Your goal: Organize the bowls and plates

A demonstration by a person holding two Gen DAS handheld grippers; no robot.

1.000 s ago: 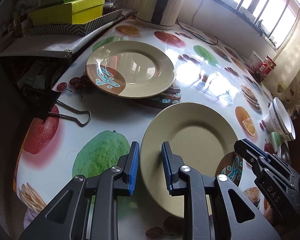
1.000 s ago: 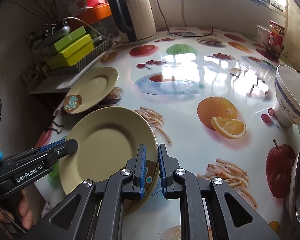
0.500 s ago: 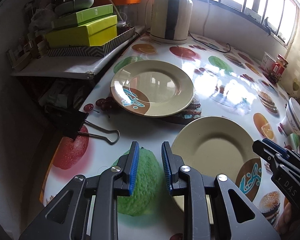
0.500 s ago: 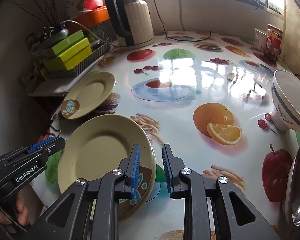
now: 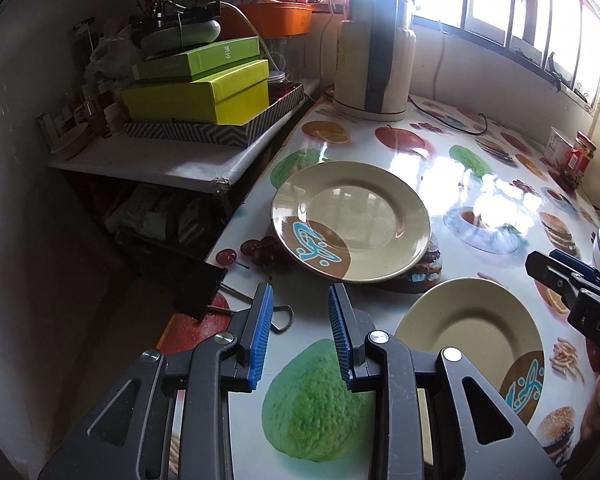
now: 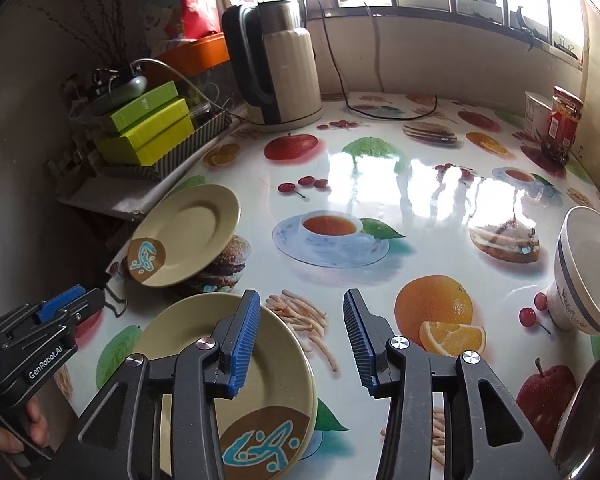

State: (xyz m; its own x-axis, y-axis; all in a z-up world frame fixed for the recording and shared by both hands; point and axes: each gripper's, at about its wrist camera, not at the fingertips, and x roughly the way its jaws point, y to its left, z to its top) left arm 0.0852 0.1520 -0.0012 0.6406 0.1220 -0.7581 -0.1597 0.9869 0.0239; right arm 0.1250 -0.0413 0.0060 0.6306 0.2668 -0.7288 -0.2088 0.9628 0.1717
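While both grippers hover over the desk (image 6: 380, 160), fingers wide and empty, near plate (image 6: 260, 380) lies flat under the right gripper (image 6: 300, 336). Far plate (image 5: 350, 220) sits beyond the left gripper (image 5: 298, 336). Bowl (image 6: 588, 276) stands tilted, far right.

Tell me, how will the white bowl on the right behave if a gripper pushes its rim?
The bowl probably tips easily: it already leans on a narrow foot. It looks like glazed ceramic, so likely slippery and breakable. The glossy tablecloth may let it slide too.
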